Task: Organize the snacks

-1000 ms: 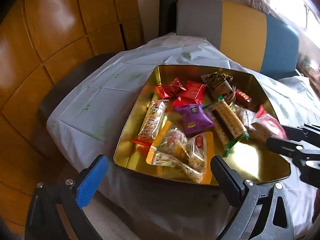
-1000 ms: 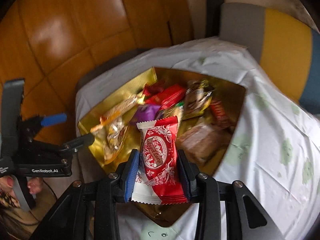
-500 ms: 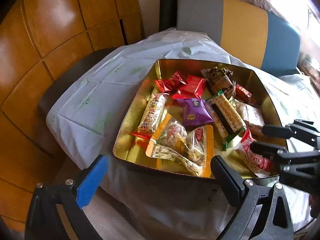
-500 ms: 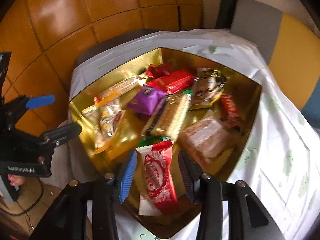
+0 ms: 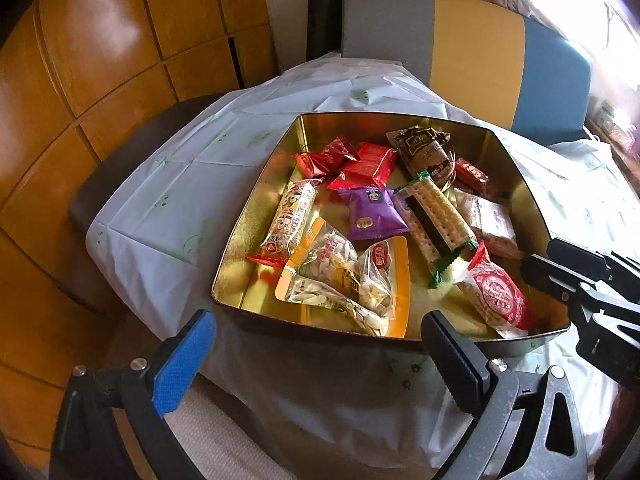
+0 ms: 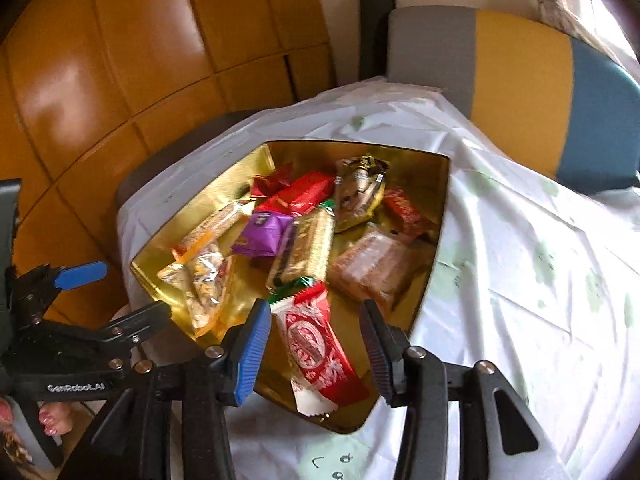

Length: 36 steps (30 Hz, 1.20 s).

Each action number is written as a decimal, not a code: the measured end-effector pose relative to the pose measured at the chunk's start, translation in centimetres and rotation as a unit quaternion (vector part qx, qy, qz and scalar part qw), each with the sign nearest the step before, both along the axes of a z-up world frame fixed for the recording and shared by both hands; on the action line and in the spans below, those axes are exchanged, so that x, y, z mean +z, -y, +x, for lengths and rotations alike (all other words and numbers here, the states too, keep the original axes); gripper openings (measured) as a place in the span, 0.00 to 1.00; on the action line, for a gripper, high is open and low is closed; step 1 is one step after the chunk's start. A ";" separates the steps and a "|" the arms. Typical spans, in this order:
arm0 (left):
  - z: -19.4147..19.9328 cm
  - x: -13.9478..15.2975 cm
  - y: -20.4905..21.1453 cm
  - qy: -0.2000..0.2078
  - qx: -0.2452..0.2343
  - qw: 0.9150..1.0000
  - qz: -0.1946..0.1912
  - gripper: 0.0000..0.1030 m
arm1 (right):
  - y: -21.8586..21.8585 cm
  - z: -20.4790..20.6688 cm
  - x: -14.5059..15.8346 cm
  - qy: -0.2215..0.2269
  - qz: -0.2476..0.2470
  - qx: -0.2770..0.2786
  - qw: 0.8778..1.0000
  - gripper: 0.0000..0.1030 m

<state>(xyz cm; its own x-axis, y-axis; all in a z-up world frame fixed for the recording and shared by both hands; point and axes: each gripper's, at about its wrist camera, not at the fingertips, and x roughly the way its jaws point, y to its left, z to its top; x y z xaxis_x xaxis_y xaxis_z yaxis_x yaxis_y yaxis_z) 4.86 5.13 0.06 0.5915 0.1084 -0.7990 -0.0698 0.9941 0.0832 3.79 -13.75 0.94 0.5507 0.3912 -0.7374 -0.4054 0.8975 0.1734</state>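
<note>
One painted toenail foot (image 6: 54, 420), right-wrist only.

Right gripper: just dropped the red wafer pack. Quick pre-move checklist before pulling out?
1. Right gripper pads off the red wafer pack: ok; jaws have just been opening, gaps both sides.
2. Pack lies inside the gold tin: ok.
3. Pack flat on the tin floor: cannot tell; its near end sits by the front wall.
4. Left gripper open, holding nothing: ok.
5. Left gripper outside the tin: ok.
</note>
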 end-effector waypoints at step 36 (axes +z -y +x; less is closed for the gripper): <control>-4.6 1.6 -1.2 0.053 0.012 0.998 0.010 1.00 | 0.3 -7.8 1.5 0.073 -0.021 -0.164 0.983 0.83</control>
